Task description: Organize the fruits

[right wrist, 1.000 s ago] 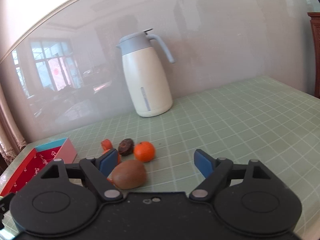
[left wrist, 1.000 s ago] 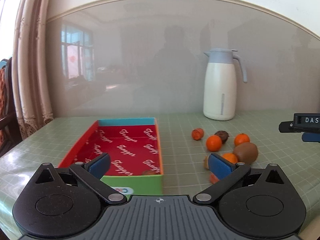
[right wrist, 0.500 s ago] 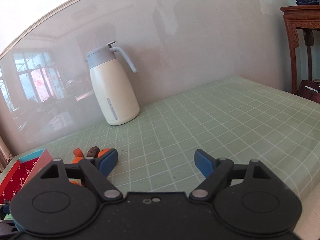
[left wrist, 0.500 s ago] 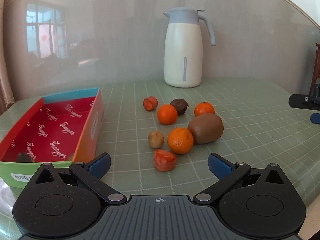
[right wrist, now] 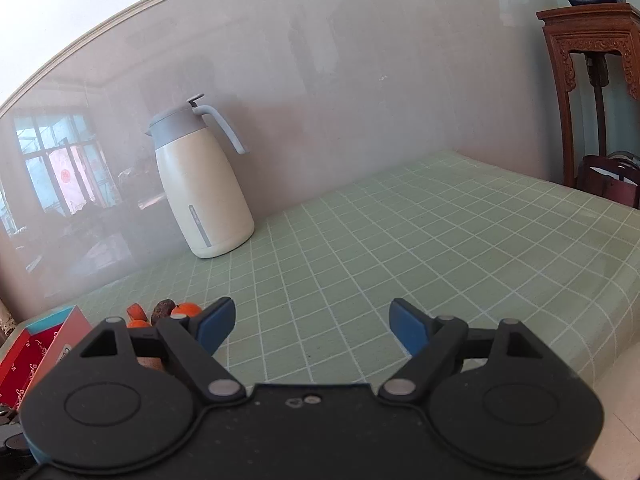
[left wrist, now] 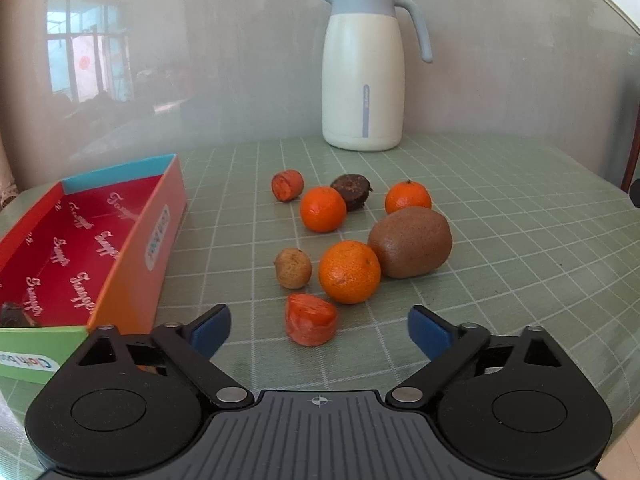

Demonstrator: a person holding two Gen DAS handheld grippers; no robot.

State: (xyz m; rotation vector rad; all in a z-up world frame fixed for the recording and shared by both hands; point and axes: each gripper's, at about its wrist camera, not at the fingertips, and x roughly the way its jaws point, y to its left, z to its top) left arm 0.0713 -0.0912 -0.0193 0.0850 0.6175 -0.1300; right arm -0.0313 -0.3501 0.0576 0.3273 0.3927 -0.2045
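1. Just right of the box (left wrist: 132, 256), the left gripper (left wrist: 319, 330) hangs low over the tablecloth (left wrist: 520, 248), jaws spread wide, nothing between them.
2. A red-orange fruit piece (left wrist: 311, 319) sits right ahead of those blue fingertips (left wrist: 210, 330), apart from both.
3. Further right of the box: a small tan fruit (left wrist: 293, 268), a big mandarin (left wrist: 349, 271) touching the kiwi (left wrist: 410, 242).
4. Behind them, still right of the box, two more mandarins (left wrist: 323, 209), a dark fruit (left wrist: 352, 192) and a red stub (left wrist: 287, 185).
5. The right gripper (right wrist: 311, 326) is spread too, empty, well right of the box.
6. Beyond the box, the white jug (left wrist: 362, 68) stands at the wall.
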